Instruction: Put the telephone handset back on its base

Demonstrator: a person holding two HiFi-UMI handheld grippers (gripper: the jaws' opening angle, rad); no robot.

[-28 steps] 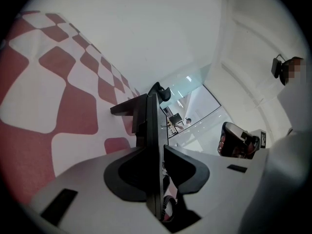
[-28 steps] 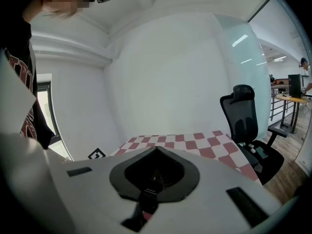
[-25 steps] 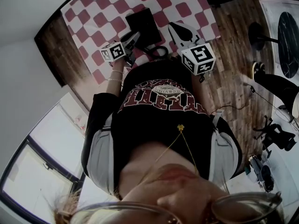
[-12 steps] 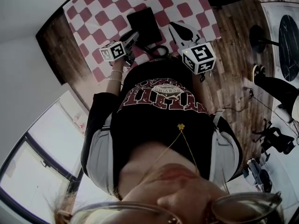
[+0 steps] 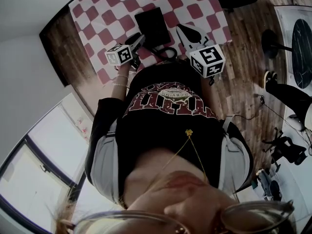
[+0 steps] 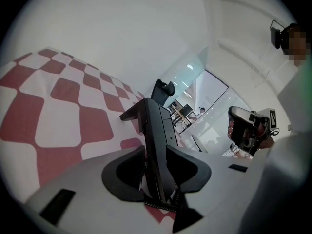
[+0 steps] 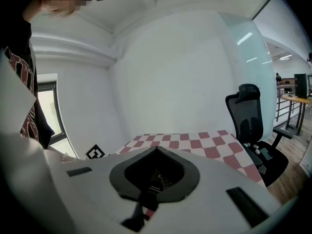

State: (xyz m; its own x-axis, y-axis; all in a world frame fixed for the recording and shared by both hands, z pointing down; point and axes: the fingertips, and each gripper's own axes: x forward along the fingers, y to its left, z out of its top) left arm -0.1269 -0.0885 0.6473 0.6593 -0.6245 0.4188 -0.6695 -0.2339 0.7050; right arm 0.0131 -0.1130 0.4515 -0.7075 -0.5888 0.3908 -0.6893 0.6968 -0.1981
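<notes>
Though hidden from above, L hand-held gripper (image 6: 154, 152) just spread astride handset (image 6: 158, 126), R hand-held gripper (image 7: 156, 149) closed

**Left jaws being let out**

The jaws of the left gripper (image 6: 155, 152) are being opened slightly wider, with the black telephone handset (image 6: 157, 123) standing between them. Its marker cube (image 5: 120, 54) is being rolled a little. The checkered tabletop (image 5: 109, 6) is being carried slightly rightward in the head view, as the camera is being shifted.
</notes>
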